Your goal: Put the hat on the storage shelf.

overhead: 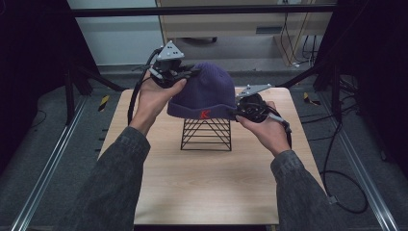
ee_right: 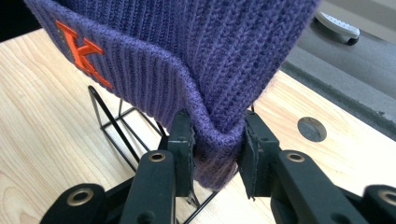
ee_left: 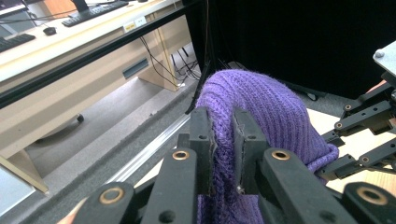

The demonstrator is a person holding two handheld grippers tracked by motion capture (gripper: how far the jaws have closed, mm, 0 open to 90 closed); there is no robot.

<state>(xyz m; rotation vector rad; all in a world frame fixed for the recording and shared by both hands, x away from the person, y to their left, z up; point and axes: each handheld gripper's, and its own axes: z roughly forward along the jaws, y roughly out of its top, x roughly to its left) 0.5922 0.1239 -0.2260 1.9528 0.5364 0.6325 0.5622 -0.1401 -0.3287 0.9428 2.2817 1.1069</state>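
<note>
Two grips on one beanie (overhead: 204, 94), over the wire stand (overhead: 206, 134) at table centre: my left gripper (overhead: 185, 73) pinches its crown at 10 o'clock, right gripper (overhead: 239, 112) its cuff at 3. I'd keep both level.

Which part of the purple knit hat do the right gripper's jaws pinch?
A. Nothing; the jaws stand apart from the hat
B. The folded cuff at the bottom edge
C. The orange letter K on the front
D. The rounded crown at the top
B: in the right gripper view, the right gripper clamps the folded cuff of the purple knit hat, beside the orange K.
</note>
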